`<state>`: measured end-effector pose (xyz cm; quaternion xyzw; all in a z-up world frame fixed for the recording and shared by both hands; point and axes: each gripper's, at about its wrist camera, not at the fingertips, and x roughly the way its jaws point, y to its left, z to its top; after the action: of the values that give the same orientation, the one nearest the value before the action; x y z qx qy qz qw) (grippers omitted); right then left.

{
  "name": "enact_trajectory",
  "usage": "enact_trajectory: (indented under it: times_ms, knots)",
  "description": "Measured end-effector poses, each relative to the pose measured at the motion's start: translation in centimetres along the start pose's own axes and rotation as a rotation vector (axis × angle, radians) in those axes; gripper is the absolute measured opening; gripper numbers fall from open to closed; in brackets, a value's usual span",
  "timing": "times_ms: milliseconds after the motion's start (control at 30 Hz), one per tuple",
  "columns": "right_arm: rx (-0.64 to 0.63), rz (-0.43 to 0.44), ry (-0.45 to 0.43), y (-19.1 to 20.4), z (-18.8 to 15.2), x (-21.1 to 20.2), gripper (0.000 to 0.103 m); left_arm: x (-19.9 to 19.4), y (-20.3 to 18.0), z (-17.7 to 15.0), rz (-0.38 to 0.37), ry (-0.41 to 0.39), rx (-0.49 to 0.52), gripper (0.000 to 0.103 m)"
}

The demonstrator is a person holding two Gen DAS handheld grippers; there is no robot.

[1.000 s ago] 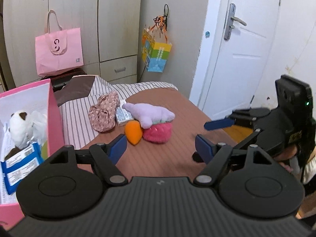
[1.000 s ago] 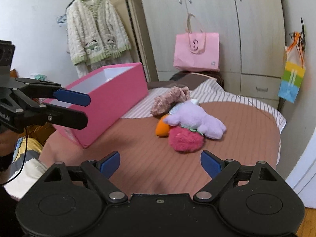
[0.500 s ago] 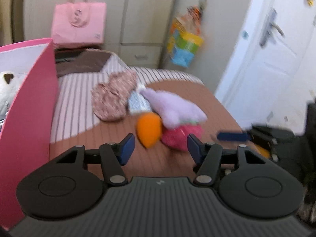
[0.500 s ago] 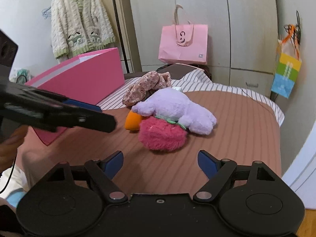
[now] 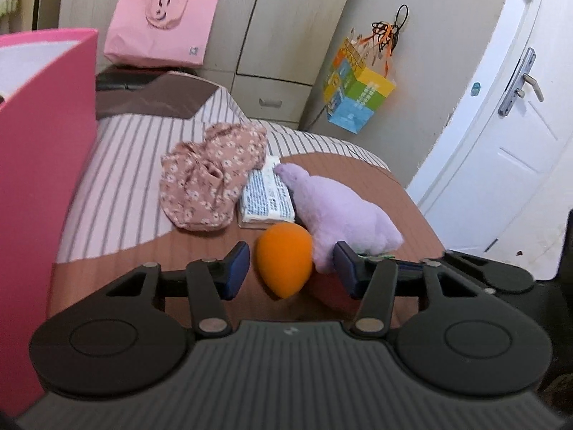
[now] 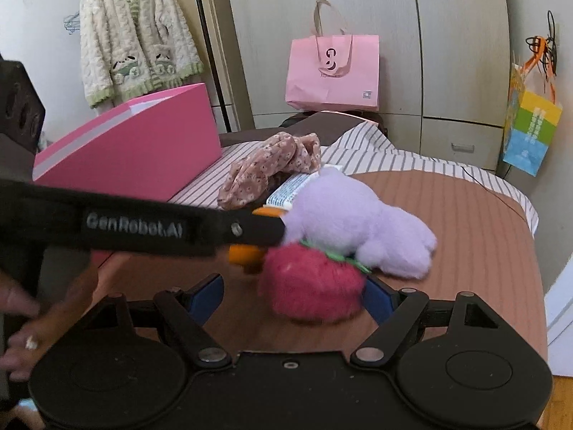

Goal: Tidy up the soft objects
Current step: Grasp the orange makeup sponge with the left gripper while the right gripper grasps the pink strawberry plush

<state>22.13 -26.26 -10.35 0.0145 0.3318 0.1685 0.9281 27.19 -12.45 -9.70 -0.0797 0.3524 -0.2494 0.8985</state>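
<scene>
An orange egg-shaped sponge [image 5: 283, 264] lies on the brown bed cover between the open blue pads of my left gripper [image 5: 292, 268], not squeezed. A purple plush [image 5: 340, 211] lies right of it, over a white printed packet [image 5: 266, 197] and beside a floral fabric bundle [image 5: 211, 179]. In the right wrist view a pink fuzzy strawberry plush [image 6: 313, 286] sits between the open pads of my right gripper [image 6: 293, 295], with the purple plush [image 6: 358, 222] resting on it. The left gripper's arm [image 6: 143, 224] crosses that view and hides most of the orange sponge [image 6: 247, 252].
A large pink box [image 6: 136, 143] stands open at the left of the bed [image 6: 476, 222]; its wall [image 5: 39, 179] fills the left wrist view's left side. A pink paper bag [image 6: 333, 71] stands by the wardrobe. A white door [image 5: 501, 150] is at the right.
Both grippers moved forward to the toy pile. The left now straddles the orange sponge, the right straddles the strawberry plush. Both stay open.
</scene>
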Motion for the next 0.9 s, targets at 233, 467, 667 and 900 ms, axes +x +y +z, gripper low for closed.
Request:
enact_trajectory:
  times_ms: [233, 467, 667, 900]
  knots:
    - [-0.082, -0.072, -0.01, 1.2, -0.6, 0.4, 0.075, 0.3, 0.5, -0.1, -0.024, 0.002, -0.019, 0.048]
    - [0.024, -0.079, -0.042, 0.1, -1.2, -1.2, 0.052, 0.0, 1.2, -0.4, -0.08, 0.007, -0.064, 0.049]
    - [0.054, -0.113, -0.057, 0.0, -2.4, -2.1, 0.051, 0.2, 1.0, -0.7, -0.078, 0.008, -0.042, 0.049]
    - [0.058, -0.143, -0.065, -0.4, -2.6, -2.1, 0.051, 0.5, 0.4, -1.3, -0.08, 0.024, 0.018, 0.049]
